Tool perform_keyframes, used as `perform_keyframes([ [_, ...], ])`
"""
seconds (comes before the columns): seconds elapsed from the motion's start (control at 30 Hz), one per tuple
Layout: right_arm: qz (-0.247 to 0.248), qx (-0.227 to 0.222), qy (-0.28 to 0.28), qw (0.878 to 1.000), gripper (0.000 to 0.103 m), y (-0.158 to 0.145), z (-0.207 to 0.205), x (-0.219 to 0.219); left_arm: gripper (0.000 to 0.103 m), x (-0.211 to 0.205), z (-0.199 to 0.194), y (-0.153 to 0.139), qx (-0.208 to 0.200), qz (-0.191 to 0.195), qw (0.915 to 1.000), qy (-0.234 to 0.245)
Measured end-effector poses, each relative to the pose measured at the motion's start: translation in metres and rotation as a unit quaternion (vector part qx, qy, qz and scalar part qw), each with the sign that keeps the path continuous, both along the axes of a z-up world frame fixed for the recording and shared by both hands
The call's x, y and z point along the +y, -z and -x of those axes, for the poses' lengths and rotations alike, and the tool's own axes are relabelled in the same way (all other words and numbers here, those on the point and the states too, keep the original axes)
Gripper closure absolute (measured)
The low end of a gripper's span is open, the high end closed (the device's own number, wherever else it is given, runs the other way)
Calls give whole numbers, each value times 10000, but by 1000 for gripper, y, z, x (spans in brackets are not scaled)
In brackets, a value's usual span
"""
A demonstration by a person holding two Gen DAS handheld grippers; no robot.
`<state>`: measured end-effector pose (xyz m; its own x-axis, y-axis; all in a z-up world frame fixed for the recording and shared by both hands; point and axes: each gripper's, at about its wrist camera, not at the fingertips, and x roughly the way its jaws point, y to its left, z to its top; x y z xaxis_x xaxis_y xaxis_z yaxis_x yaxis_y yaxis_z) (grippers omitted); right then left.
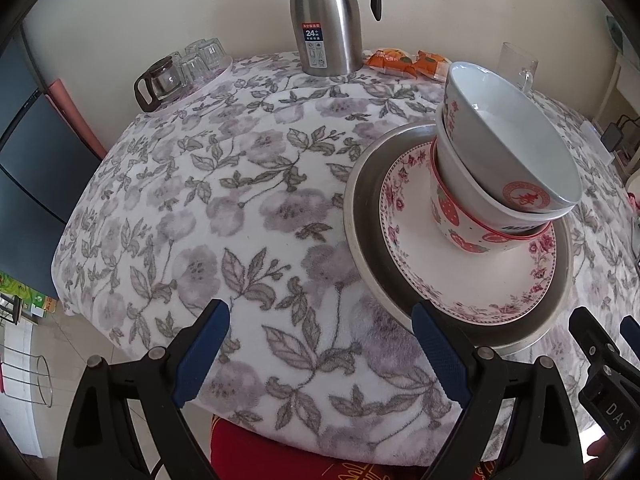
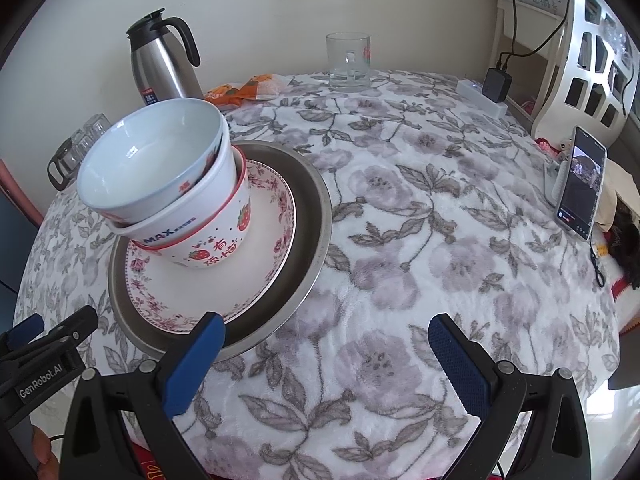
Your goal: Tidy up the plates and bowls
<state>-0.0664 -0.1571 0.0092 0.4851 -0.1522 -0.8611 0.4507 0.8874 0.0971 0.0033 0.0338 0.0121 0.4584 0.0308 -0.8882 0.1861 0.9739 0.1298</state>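
Note:
A metal plate [image 1: 360,216] [image 2: 316,216] lies on the flowered tablecloth with a floral-rimmed white plate [image 1: 480,280] [image 2: 224,280] on it. On that plate stand three nested bowls: a strawberry bowl [image 1: 452,216] [image 2: 224,240] at the bottom, a white bowl [image 1: 468,180] [image 2: 160,228] in it, and a pale blue bowl [image 1: 508,136] [image 2: 152,160] tilted on top. My left gripper [image 1: 320,320] is open above the near table edge, left of the stack. My right gripper [image 2: 326,330] is open too, right of the stack, empty.
A steel thermos jug [image 1: 326,20] [image 2: 164,68] stands at the back. A glass pot and glasses [image 1: 180,72] sit on a tray at back left. Orange snack packets [image 1: 404,62] [image 2: 244,88], a glass mug [image 2: 348,62], a power strip [image 2: 484,98] and a propped phone [image 2: 580,182] lie further right.

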Motion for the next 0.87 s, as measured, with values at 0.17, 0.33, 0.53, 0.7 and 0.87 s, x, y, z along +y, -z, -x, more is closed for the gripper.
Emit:
perform_keyframes([
  [0.17, 1, 2, -2, 10000, 0, 0, 0, 0, 10, 0, 0, 0, -4, -17, 10000, -1],
  [0.33, 7, 7, -4, 10000, 0, 0, 0, -1, 10, 0, 0, 1, 36, -5, 10000, -13],
  [0.53, 9, 8, -6, 10000, 0, 1, 0, -1, 10, 0, 0, 1, 61, 13, 10000, 5],
  [0.7, 8, 11, -6, 10000, 0, 1, 0, 0, 10, 1, 0, 1, 63, 1, 10000, -14],
  [0.87, 13, 22, -17, 10000, 0, 2, 1, -1, 10, 1, -1, 2, 96, 16, 10000, -24],
])
